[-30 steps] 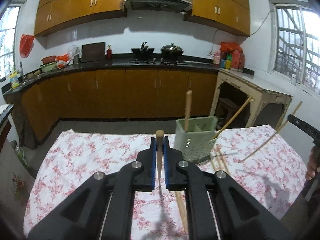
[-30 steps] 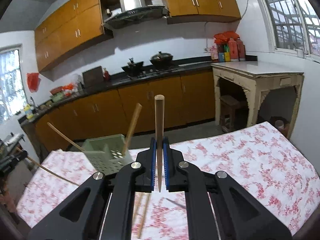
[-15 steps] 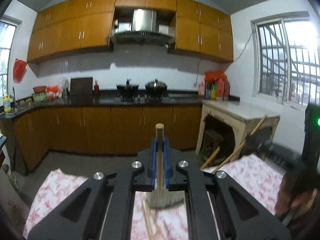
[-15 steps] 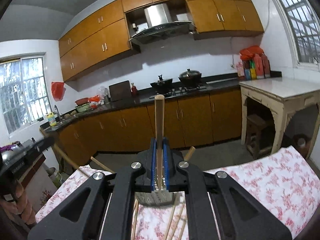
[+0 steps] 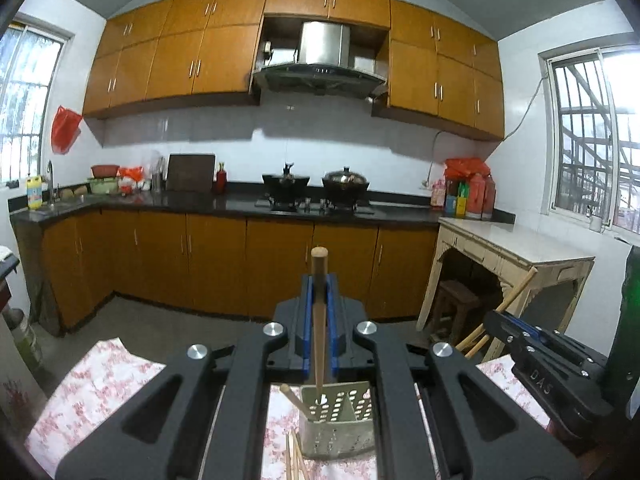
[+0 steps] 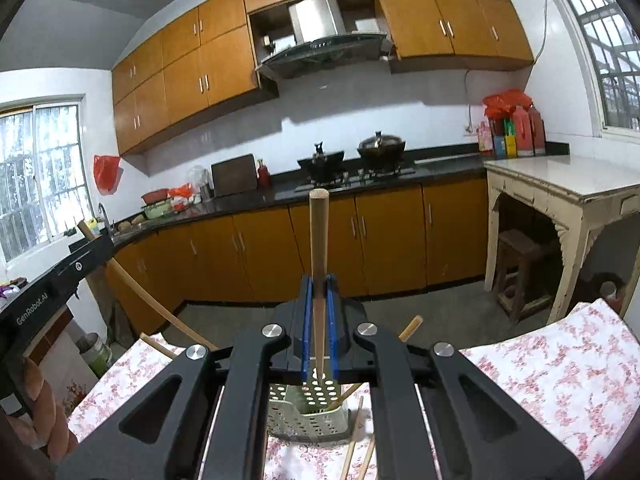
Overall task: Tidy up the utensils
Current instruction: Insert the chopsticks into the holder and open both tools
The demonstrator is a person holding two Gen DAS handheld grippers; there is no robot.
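My left gripper [image 5: 319, 320] is shut on a wooden chopstick [image 5: 319, 288] held upright, its lower tip inside the green perforated utensil holder [image 5: 338, 426] directly below. My right gripper [image 6: 319, 320] is shut on another wooden chopstick [image 6: 319, 248], also upright, its tip over the same holder [image 6: 308, 412]. A chopstick [image 5: 294, 398] leans in the holder. Loose chopsticks [image 6: 358, 444] lie on the floral tablecloth [image 6: 540, 376] beside it. Each gripper shows in the other's view: the right one [image 5: 540, 356] and the left one [image 6: 60, 276].
Behind the table are brown kitchen cabinets [image 5: 216, 264], a stove with pots [image 5: 316, 192] and a white side table [image 6: 568, 188] at the right. A person's hand [image 6: 36, 400] shows at the lower left of the right wrist view.
Both grippers have risen and tilted over the holder, which now sits directly under the fingers. The chopsticks have come to point down into it.
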